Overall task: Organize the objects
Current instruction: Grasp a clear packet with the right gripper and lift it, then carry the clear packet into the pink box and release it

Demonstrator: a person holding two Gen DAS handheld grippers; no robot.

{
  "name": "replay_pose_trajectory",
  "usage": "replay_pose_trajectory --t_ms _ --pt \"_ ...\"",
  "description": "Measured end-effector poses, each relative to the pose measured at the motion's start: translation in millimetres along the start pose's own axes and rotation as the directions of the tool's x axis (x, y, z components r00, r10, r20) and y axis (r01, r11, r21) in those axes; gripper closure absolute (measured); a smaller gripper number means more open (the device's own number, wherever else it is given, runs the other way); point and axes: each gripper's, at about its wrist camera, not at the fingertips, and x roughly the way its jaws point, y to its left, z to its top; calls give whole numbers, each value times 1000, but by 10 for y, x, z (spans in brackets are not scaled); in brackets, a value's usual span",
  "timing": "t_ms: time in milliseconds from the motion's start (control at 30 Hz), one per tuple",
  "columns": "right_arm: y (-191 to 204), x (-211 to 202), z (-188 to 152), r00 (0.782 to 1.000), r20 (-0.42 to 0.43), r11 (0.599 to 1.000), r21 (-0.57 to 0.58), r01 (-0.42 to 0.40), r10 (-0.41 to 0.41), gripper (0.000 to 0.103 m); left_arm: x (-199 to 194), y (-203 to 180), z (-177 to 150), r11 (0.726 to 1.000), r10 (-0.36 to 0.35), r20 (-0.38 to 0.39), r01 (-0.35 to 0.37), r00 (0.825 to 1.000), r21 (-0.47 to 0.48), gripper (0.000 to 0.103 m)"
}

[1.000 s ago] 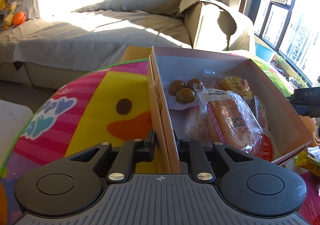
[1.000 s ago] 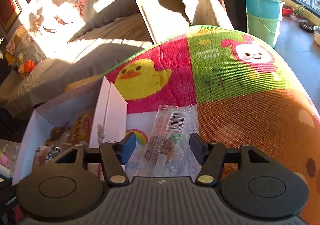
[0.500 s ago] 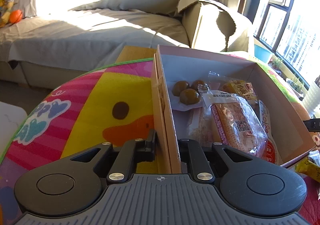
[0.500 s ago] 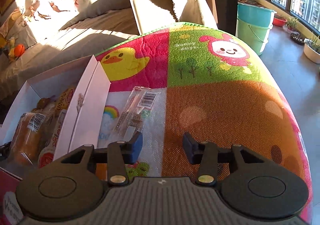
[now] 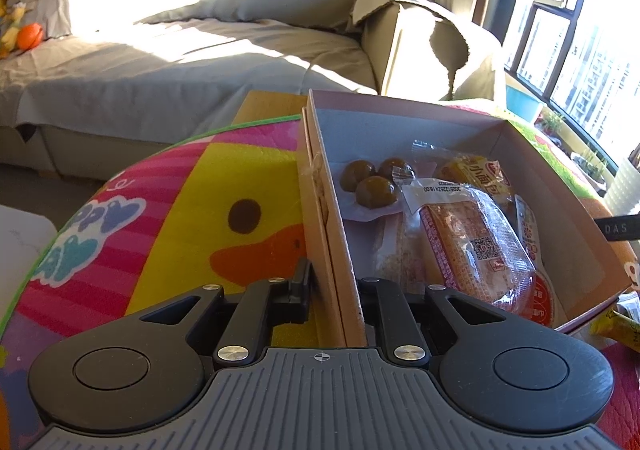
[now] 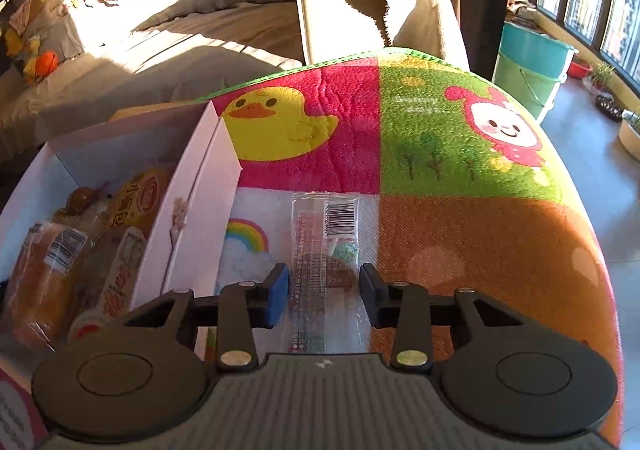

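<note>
Sunlit mat (image 6: pixel 460 154): right gripper (image 6: pixel 323 290) jaws closing around wrapped snack (image 6: pixel 324 242).

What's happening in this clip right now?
A person with two handheld grippers is packing snacks into a cardboard box. The left gripper is clamped on the box's side wall, steadying it. The right gripper straddles a clear snack packet lying on the play mat beside the box, its jaws closing, not yet pressing it.

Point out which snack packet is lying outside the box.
The clear barcoded packet on the mat, lying between the closing right tongs. The bread packet and the others sit inside the box.
</note>
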Motion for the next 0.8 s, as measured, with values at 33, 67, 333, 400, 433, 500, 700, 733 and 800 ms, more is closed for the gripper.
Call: replay_pose_trajectory --t_ms 33,67,333,400,433,500,700,733,800 --pt "-27 -39 -45 1000 5 1000 -1 6 -6 66 9 0 0 1000 1 0 -1 1000 1 87" --pt "-67 -82 -95 1000 9 1000 1 3 -3 66 21 -4 2 1000 4 0 -4 1000 3 87" --pt "-37 -165 -214 999 28 999 -41 32 -31 64 62 13 19 1000 2 4 -2 1000 -1 89" --pt "-3 -207 -236 999 26 998 -51 40 -39 67 68 22 15 1000 -1 3 1 1000 -1 88" --pt "-6 -252 -250 999 23 998 -45 31 -30 68 67 29 15 1000 -2 3 2 1000 -2 88" --pt "-33 -430 -306 999 41 1000 -31 6 -5 68 65 40 16 1000 -5 5 5 1000 -2 88" --pt "-67 -1258 -441 990 135 999 -21 -47 50 68 62 48 13 1000 -9 7 9 1000 -6 88" --pt "-50 -1391 -455 987 151 998 -29 -57 60 68 63 48 12 1000 -10 7 10 1000 -8 88" --pt "21 -1693 -466 976 194 995 -59 -84 94 68 66 44 12 1000 -11 7 11 1000 -10 88"
